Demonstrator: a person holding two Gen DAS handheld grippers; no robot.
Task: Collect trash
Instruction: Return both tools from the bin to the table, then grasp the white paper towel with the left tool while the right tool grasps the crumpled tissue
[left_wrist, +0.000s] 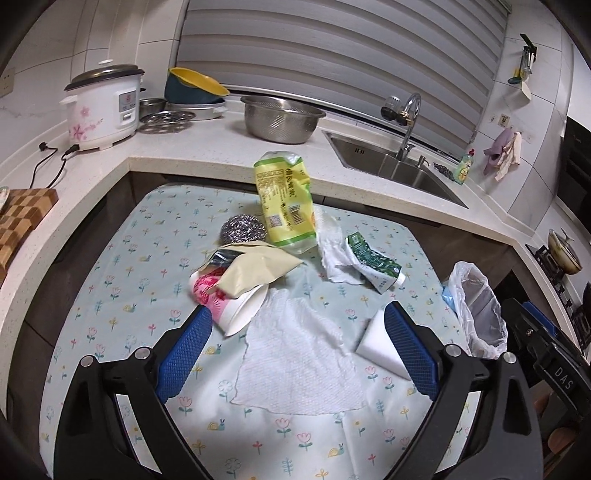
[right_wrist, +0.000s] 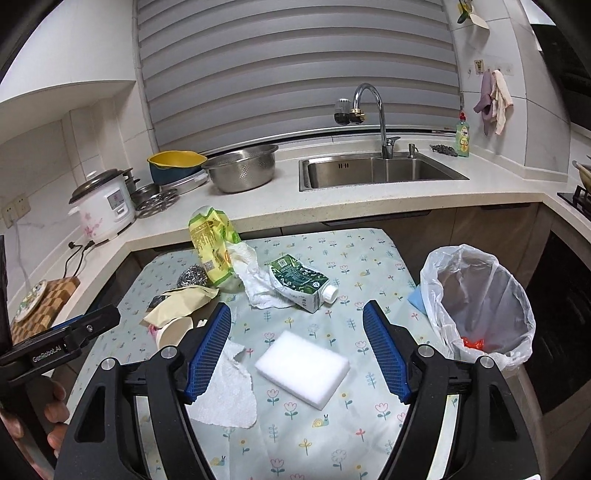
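Observation:
My left gripper (left_wrist: 297, 312) hangs open above a flat paper towel (left_wrist: 299, 365), its blue pads either side of it and nothing gripped. My right gripper (right_wrist: 297, 308) is open over a white sponge block (right_wrist: 303, 369), not touching it. Further back on the floral tablecloth (right_wrist: 332, 435) lie a crushed green carton (right_wrist: 299, 284), a crumpled tissue (right_wrist: 251, 273), a yellow-green wrapper (left_wrist: 284, 206), a steel scourer (left_wrist: 242, 229), a beige packet (left_wrist: 258, 269) and a tipped pink paper cup (left_wrist: 225, 302). A bin lined with a white bag (right_wrist: 480, 310) stands at the table's right edge with a red scrap (right_wrist: 472, 343) inside.
A blue cloth (right_wrist: 417, 299) lies beside the bin. Behind the table runs a white counter (right_wrist: 280, 206) with a sink (right_wrist: 380, 171), steel colander (right_wrist: 242, 170), rice cooker (right_wrist: 105, 205) and checkered board (left_wrist: 22, 218). A stove (left_wrist: 561, 254) is far right. A hand (right_wrist: 55, 406) holds the left tool.

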